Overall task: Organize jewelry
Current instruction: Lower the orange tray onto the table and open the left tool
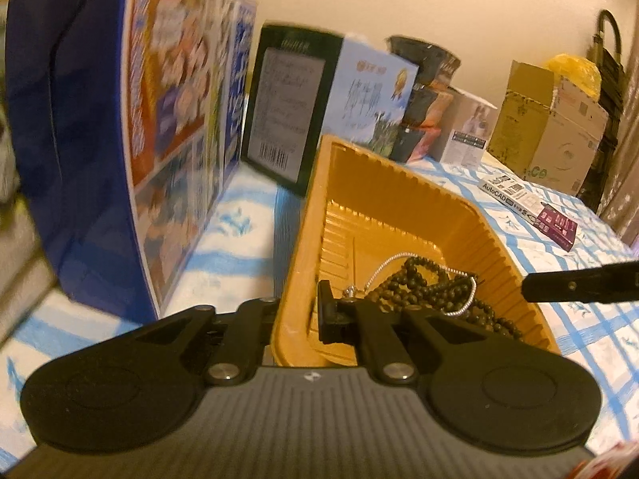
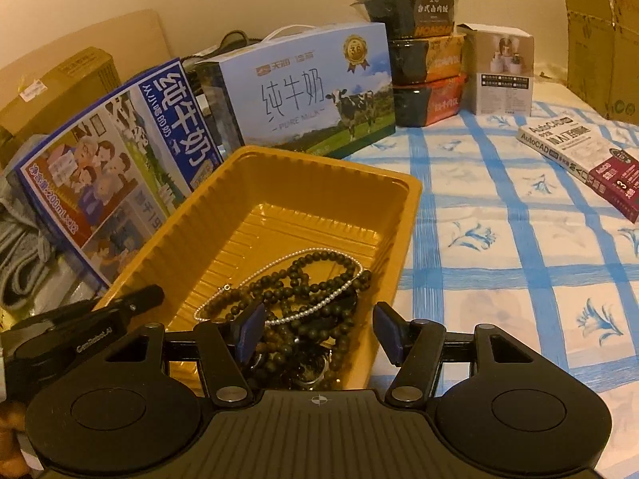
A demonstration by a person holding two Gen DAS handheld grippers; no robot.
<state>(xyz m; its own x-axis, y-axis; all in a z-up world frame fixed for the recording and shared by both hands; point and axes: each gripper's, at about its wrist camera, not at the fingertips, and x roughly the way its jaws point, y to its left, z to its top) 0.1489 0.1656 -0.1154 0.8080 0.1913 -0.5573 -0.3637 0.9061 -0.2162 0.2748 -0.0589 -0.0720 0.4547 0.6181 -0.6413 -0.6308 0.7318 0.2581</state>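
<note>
Directly between right claw [image 2: 315, 331] fingers: beads [image 2: 319, 291].

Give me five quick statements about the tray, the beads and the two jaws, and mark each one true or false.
1. The dark bead strings lie inside the yellow tray. True.
2. The right gripper has its jaws shut tight. False: they stand apart above the beads.
3. The left gripper has its jaws closed at the tray's wall. True.
4. A pearl strand lies among the beads. True.
5. The tray sits on bare wood. False: it sits on a blue-checked cloth.
</note>
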